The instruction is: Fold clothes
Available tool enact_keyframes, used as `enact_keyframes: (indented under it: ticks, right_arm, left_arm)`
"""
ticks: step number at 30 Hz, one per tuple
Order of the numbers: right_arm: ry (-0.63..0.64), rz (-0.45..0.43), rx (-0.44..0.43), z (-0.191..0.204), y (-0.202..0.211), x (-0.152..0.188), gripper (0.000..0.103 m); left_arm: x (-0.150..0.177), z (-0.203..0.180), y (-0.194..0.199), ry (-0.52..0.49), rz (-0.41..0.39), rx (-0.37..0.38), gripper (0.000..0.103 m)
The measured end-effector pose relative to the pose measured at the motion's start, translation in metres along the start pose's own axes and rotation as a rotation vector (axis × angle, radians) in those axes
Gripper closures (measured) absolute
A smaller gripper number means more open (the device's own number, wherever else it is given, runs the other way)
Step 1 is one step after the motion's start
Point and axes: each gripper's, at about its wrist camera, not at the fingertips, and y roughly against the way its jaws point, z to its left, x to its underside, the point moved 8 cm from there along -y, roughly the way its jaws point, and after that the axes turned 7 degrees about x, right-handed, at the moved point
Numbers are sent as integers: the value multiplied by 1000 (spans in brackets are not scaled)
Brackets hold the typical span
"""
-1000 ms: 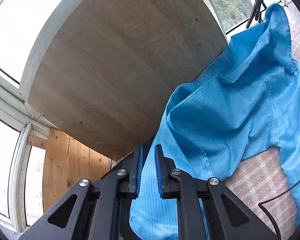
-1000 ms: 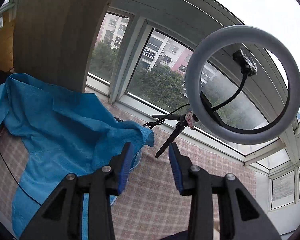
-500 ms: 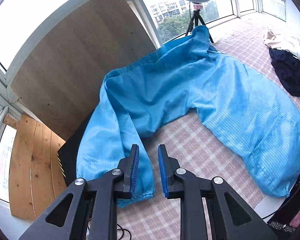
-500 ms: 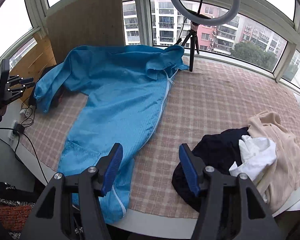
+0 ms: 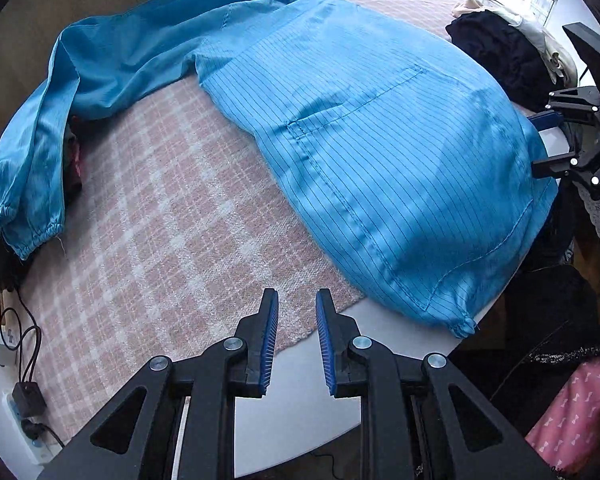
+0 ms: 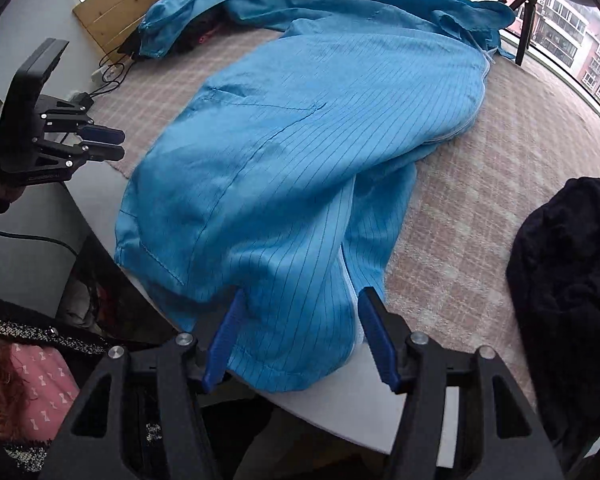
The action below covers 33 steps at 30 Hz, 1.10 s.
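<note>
A bright blue pinstriped jacket (image 5: 380,140) lies spread on the pink plaid cloth (image 5: 160,220), its hem hanging over the white table's near edge. One sleeve runs left and ends in an elastic cuff (image 5: 24,224). My left gripper (image 5: 296,294) hovers over the cloth's edge left of the hem, jaws a narrow gap apart, nothing between them. My right gripper (image 6: 302,294) stands open above the jacket (image 6: 300,140), its fingers either side of the hem by the white zipper, pads not touching. Each gripper shows in the other's view: the right gripper (image 5: 538,144) and the left gripper (image 6: 121,144).
A dark garment (image 6: 568,260) lies heaped on the right with pale clothes (image 5: 536,28) behind it. Cables and a power strip (image 5: 24,400) sit at the table's left edge. A tripod (image 6: 526,28) stands at the far side by the windows. A wooden board (image 6: 132,4) leans at the back left.
Both grippers swung down from facing the windows and board to pointing at the table's near edge. The right jaws widened and now straddle the jacket hem.
</note>
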Motion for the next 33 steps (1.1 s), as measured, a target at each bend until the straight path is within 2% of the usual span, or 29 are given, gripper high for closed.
enact_keyframes:
  ticks: [3, 4, 5, 6, 7, 9, 13, 15, 16, 17, 18, 21, 22, 24, 25, 27, 28, 29, 31, 33]
  right_arm:
    - [71, 59, -17, 12, -21, 0, 45]
    - [74, 61, -46, 17, -21, -2, 49]
    - [77, 63, -76, 22, -21, -5, 76]
    - [72, 57, -110, 27, -17, -9, 90]
    - [46, 36, -157, 30, -7, -17, 94]
    - [-14, -16, -260, 34, 18, -35, 96]
    - [-260, -265, -609, 13, 127, -79, 96]
    - [-389, -336, -673, -17, 163, -73, 97]
    - [-446, -351, -667, -34, 172, -64, 97]
    - [-486, -337, -600, -50, 169, -48, 97]
    - [-512, -288, -496, -65, 157, -28, 97]
    - [-547, -72, -84, -110, 104, 39, 93]
    - [-533, -36, -39, -114, 96, 51, 93]
    - [-492, -28, -88, -100, 92, 55, 93]
    - [-433, -48, -107, -84, 95, 47, 93]
    - [-279, -92, -127, -44, 101, 24, 71]
    - [-188, -112, -139, -15, 100, 11, 49]
    - [-101, -129, -156, 13, 99, -1, 42]
    - [56, -139, -200, 73, 85, -19, 42]
    - [218, -123, -204, 127, 62, -27, 42]
  left_arm:
    - [8, 4, 18, 58, -32, -43, 83]
    - [12, 8, 26, 79, -45, -60, 83]
    - [15, 13, 33, 98, -56, -73, 83]
    - [18, 18, 41, 118, -69, -93, 83]
    - [21, 24, 49, 138, -81, -112, 83]
    - [27, 35, 65, 178, -105, -149, 83]
    - [24, 45, 96, 229, -166, -173, 83]
    - [21, 45, 107, 239, -194, -177, 83]
    - [18, 43, 109, 233, -200, -172, 83]
    - [14, 39, 107, 224, -199, -163, 83]
    - [10, 32, 101, 213, -196, -146, 84]
    - [-1, 6, 78, 162, -169, -84, 83]
    - [-3, -2, 69, 142, -155, -75, 82]
    - [-1, -17, 55, 122, -129, -67, 82]
    - [0, -21, 53, 123, -126, -56, 82]
    - [5, -24, 51, 134, -123, -47, 81]
    - [9, -20, 52, 152, -126, -56, 81]
    - [15, -13, 56, 181, -133, -68, 81]
    - [31, 5, 66, 255, -155, -91, 81]
    - [58, 27, 79, 342, -174, -120, 81]
